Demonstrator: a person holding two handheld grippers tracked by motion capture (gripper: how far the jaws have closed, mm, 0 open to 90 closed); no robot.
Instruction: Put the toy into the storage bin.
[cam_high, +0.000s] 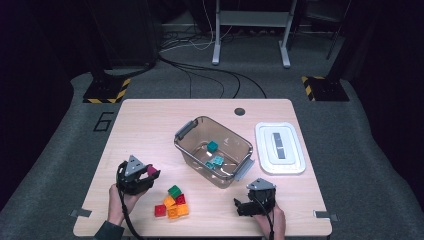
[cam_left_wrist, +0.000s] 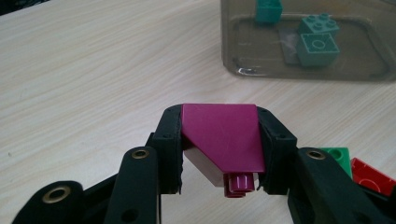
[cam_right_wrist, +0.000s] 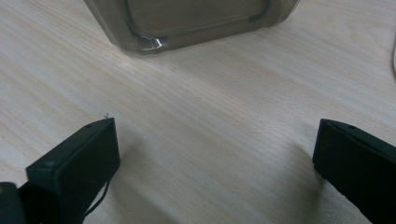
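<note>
Pale wood table (cam_high: 140, 120) first: the left gripper (cam_left_wrist: 219, 140) is clamped on a magenta brick (cam_left_wrist: 222, 140), lifted off the table. Right gripper (cam_right_wrist: 215, 154) rests jaws apart. Next, I'd guess, carry it over the clear bin (cam_high: 186, 145) holding teal bricks (cam_high: 215, 161). A "6" (cam_high: 103, 121) marks the floor.

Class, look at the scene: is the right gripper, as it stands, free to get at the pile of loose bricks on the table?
Probably yes. The right gripper is open and holds nothing, and the bare table lies between it and the bricks. The bin stands farther back, and the left gripper, shut on a purple brick, is off to the other side.
</note>
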